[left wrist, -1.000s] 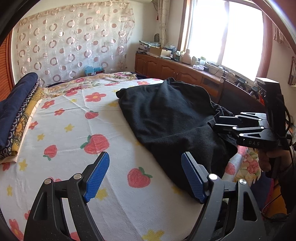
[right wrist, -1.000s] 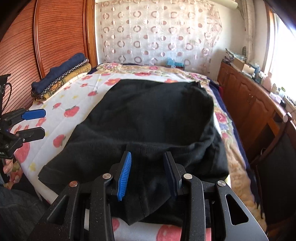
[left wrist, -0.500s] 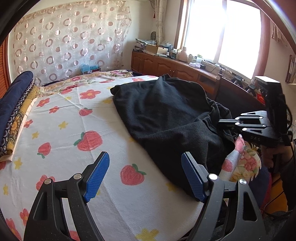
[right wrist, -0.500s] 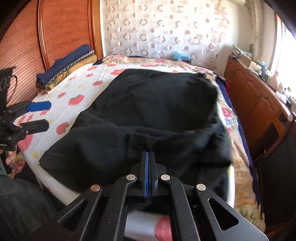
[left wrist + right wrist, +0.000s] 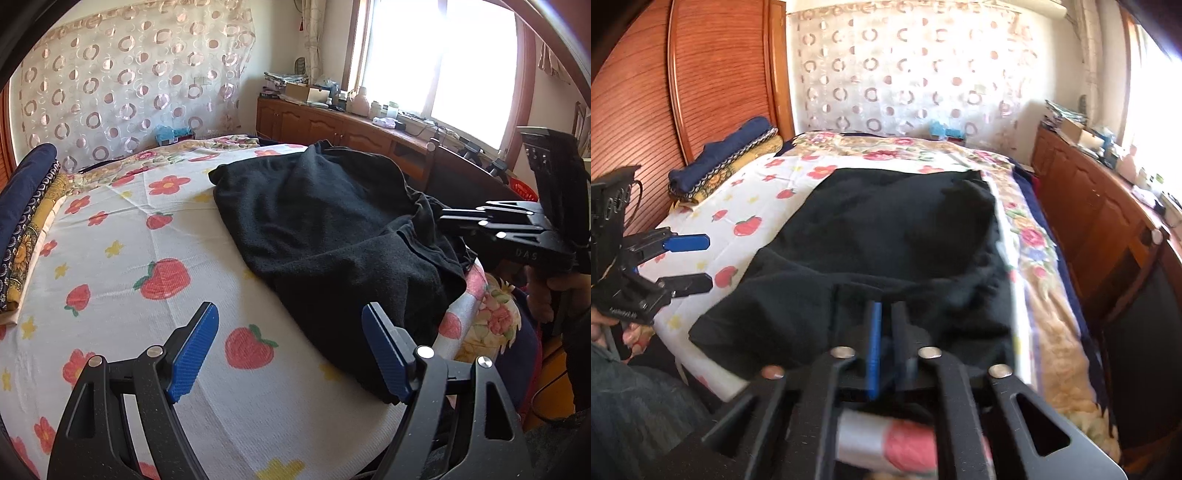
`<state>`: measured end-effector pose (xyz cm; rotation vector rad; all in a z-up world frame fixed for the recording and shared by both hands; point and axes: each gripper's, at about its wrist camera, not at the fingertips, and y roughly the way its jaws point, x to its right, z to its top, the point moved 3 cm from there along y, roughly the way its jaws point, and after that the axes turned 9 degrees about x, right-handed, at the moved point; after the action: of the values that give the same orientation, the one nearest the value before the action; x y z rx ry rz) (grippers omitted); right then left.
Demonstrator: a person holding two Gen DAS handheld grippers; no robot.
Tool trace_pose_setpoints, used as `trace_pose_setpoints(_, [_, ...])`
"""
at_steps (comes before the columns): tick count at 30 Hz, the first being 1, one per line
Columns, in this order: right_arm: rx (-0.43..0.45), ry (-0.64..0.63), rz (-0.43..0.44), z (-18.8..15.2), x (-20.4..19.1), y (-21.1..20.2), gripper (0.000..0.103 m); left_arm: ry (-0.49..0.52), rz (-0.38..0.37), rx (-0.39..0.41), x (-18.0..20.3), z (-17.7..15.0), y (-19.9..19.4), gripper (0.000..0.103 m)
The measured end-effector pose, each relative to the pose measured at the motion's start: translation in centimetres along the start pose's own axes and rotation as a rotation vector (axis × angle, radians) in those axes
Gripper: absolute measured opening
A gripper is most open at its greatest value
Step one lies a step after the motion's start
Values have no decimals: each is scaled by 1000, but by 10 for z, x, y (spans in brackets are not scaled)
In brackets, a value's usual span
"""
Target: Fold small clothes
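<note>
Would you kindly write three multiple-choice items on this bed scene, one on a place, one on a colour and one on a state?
1. Where does the stack of folded textiles lie?
A. by the wooden headboard
B. on the cabinet
C. on the garment

2. What colour is the garment spread on the bed?
A. white
B. black
C. red

3. How does the left gripper stand?
A. clamped on the garment
C. gripping a pillow
B. open, holding nothing

Answers: 1 A, the stack sits against the headboard; 2 B, the cloth is plainly black; 3 B, its blue pads stand wide apart over the strawberry sheet.
</note>
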<state>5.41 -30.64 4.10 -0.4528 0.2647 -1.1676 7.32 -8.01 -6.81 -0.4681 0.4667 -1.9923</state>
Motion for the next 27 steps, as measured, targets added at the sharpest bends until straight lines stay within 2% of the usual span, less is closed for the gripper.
trace_pose_setpoints(3, [-12, 9, 38, -3, -14, 17, 39, -8, -2, 0, -1, -1, 0, 81])
trace_pose_setpoints(8, [-65, -31, 17, -15, -26, 35, 40, -5, -4, -1, 0, -1, -1, 81])
trace_pose_setpoints(9, [-70, -12, 24, -15, -22, 36, 36, -7, -4, -1, 0, -1, -1, 81])
trace_pose_setpoints(10, [-75, -1, 22, -15, -20, 36, 25, -9, -5, -2, -1, -2, -1, 81])
trace_pose_setpoints(11, [-79, -9, 3, -17, -16, 33, 8, -9, -6, -2, 0, -2, -1, 81])
trace_pose_setpoints(12, [-75, -18, 7, -18, -14, 29, 6, -11, -6, -2, 0, -2, -1, 81])
trace_pose_setpoints(16, [-56, -1, -10, -24, 1, 2, 5, -8, -8, -7, 1, -3, -1, 81])
trace_pose_setpoints(19, [-34, 42, -45, -19, 19, -25, 5, -6, -11, -13, 2, -2, 2, 81])
trace_pose_setpoints(21, [-19, 47, -101, -20, 34, -46, 5, -3, -14, -17, 3, -2, 3, 81])
trace_pose_setpoints(23, [-30, 78, -109, -24, 49, -61, 5, 4, -13, -18, 5, -1, 4, 81])
trace_pose_setpoints(27, [-13, 117, -164, -26, 65, -77, 5, 6, -12, -12, 7, 2, 4, 81])
